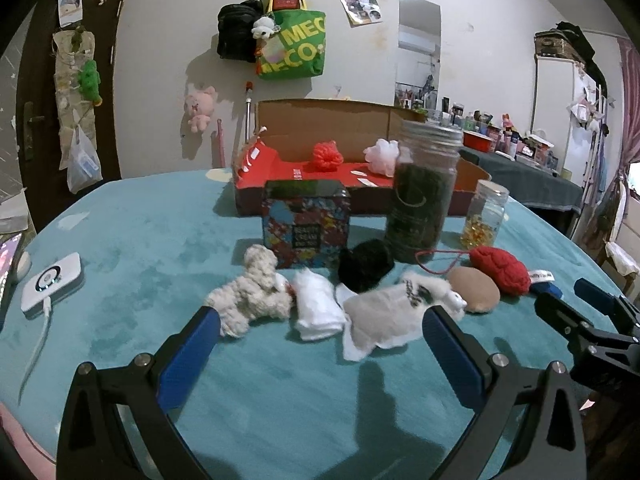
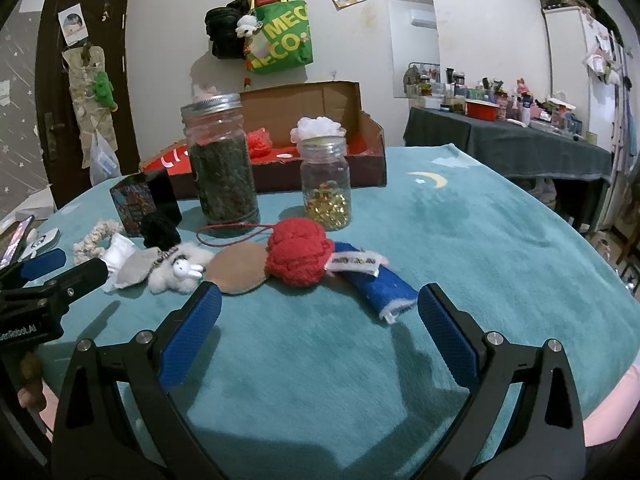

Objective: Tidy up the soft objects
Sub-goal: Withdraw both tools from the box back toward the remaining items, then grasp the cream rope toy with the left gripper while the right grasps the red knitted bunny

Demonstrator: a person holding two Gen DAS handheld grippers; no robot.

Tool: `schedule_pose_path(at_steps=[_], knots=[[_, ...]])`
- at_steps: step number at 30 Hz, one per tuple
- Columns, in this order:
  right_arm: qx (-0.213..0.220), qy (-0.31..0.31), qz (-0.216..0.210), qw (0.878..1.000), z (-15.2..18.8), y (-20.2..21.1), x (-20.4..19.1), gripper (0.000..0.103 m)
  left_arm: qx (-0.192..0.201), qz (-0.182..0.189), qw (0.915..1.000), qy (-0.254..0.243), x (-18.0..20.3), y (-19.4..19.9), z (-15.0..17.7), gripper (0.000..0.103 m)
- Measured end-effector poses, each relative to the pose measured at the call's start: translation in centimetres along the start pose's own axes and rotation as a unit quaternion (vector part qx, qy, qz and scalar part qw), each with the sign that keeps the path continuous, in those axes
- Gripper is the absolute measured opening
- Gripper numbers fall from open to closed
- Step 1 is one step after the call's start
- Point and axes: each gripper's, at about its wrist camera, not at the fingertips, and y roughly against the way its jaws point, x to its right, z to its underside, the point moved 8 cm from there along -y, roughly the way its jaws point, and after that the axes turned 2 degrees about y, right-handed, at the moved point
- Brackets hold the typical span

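- Soft objects strung in a loose row across the teal-covered counter (image 1: pixel 140 248), in front of the jars and the tin.
- From the left wrist view, left to right: cream knitted toy (image 1: pixel 252 292), folded white cloth (image 1: pixel 318 308), grey-white fabric piece (image 1: pixel 380 320), small white plush (image 1: pixel 436 292), tan round pad (image 1: pixel 474 289), red knitted ball (image 1: pixel 502 269), blue fabric strip (image 1: pixel 546 289) at the far end.
- Black pompom (image 1: pixel 365 264) just behind the row, near the patterned tin (image 1: pixel 306 228).
- Red ball touching the tan pad and overlapping the blue strip in the right wrist view; thin red cord (image 2: pixel 232 233) looped beside it.
- Already in the open cardboard box (image 1: pixel 340 136) at the back: red pompom (image 1: pixel 327 155) and white pompom (image 1: pixel 382 156).
- Tall jar of dark leaves (image 1: pixel 424 192) and small jar of yellow capsules (image 1: pixel 484 214) upright between the row and the box.
- Left gripper (image 1: pixel 320 344) spread wide, nothing held, hanging low in front of the white cloth and the grey-white piece.
- Right gripper (image 2: pixel 320 320) likewise released and empty, facing the red ball and the blue strip, one blue finger (image 2: pixel 444 324) close to the strip's near end.
- White router-like device (image 1: pixel 52 278) with a cable at the counter's left edge.
- Green tote bag (image 1: pixel 296 46) and black bag (image 1: pixel 236 32) hung on the wall behind.
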Motion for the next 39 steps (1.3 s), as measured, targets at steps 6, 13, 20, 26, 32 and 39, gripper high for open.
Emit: schedule_pose_path(at_steps=[6,13,20,26,32,39], knots=[[0.0,0.01,-0.001,1.0,-1.4,0.0,-0.3,0.1,-0.011,-0.003,0.9999,-0.001,-1.1,-0.3,-1.3,0.103],[-0.021,0.011,0.001,1.0,-2.7,-0.9,0.4,0.1,-0.028,-0.011,0.9995,-0.005,-3.1,-1.0,-2.9,0.103],[-0.064,0.029,-0.015,0.997,-3.7,-2.8,0.6,0.1,-0.064,-0.006,0.9979,-0.005,-4.9,-2.6,-3.4,0.103],[-0.111,0.039,-0.047,0.992,-4.1,-5.1,-0.2,0.1,-0.096,-0.004,0.9953,-0.014,-5.9,-3.7,-3.2,0.092],[-0.143,0.043,-0.069,0.986,-4.4,-6.8,-1.3,0.1,-0.127,0.008,0.9916,-0.023,-6.7,-4.6,-2.2,0.074],[-0.189,0.038,-0.103,0.976,-2.8,-8.5,-2.0,0.06,-0.161,0.096,0.9822,-0.007,-5.4,-4.8,-0.9,0.026]])
